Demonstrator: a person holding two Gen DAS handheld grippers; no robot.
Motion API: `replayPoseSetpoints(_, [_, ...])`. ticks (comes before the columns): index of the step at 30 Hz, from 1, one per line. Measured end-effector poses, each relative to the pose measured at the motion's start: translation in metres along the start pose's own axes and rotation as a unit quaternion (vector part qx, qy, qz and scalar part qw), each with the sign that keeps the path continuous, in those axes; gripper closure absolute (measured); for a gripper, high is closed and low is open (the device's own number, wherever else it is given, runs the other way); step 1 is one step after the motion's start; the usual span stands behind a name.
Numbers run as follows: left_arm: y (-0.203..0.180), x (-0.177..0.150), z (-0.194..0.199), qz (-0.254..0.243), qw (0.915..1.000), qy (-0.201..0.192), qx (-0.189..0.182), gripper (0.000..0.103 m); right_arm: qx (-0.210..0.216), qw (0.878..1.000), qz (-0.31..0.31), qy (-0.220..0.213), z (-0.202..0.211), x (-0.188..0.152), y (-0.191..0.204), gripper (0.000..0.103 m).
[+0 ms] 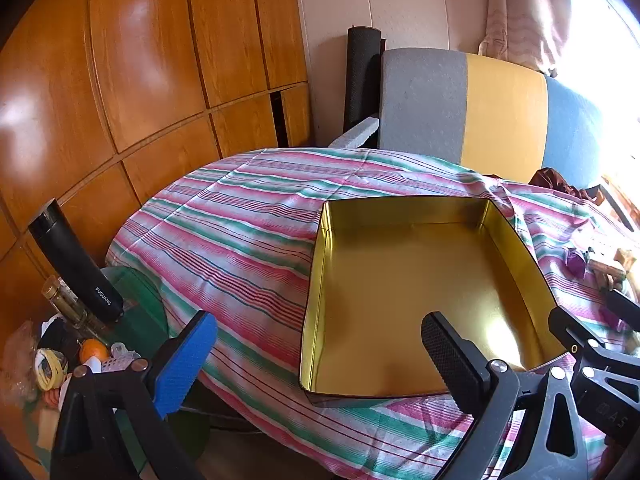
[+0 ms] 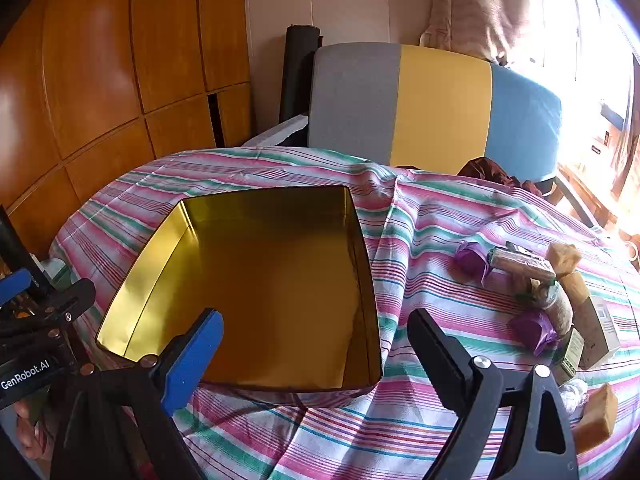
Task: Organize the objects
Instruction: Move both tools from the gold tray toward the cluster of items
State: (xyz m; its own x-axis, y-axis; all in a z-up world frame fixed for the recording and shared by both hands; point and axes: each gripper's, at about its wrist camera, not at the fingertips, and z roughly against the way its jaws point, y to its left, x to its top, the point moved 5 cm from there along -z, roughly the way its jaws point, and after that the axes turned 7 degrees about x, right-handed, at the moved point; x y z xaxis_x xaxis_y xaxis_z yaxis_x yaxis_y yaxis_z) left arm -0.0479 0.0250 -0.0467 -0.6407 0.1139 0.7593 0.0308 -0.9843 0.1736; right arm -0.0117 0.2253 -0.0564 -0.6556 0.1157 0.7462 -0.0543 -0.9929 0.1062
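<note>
An empty gold-lined tin box (image 1: pixel 416 292) (image 2: pixel 260 284) sits open on the striped tablecloth (image 1: pixel 248 220) (image 2: pixel 432 216). My left gripper (image 1: pixel 320 356) hovers open over the box's near left edge, nothing between its fingers. My right gripper (image 2: pixel 316 352) hangs open above the box's near right corner, also empty. To the right of the box lies a cluster of small items: purple wrapped pieces (image 2: pixel 472 258), a tan wrapped roll (image 2: pixel 520 264), beige blocks (image 2: pixel 564 256), small cartons (image 2: pixel 596 332) and a brown block (image 2: pixel 596 416). The left wrist view shows them only at its right edge (image 1: pixel 600 266).
A grey, yellow and blue chair back (image 1: pixel 472 116) (image 2: pixel 432 108) stands behind the table. Left of the table, a black flask (image 1: pixel 76 264), a glass jar (image 1: pixel 66 304) and an orange (image 1: pixel 93 350) sit in clutter. Wooden cabinet doors (image 1: pixel 140 60) fill the left wall.
</note>
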Motion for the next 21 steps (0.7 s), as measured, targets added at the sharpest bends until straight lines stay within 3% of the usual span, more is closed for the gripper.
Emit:
replayPoseSetpoints(12, [-0.02,-0.006,-0.002,-0.029,0.9989,0.013,-0.034,0.0,-0.019,1.0,-0.004,-0.007,0.011,0.0,-0.018,0.008])
replayPoseSetpoints(17, [-0.03,-0.008,-0.001,-0.04,0.997,0.02,-0.063,0.0,-0.027,1.0,-0.008,-0.009,0.016,-0.001,-0.027,0.008])
replayPoseSetpoints(21, [-0.038,-0.008,0.0,-0.035,0.9924,0.026,-0.115,0.0,-0.038,0.999,-0.015,-0.008,0.022,-0.002,-0.041,0.008])
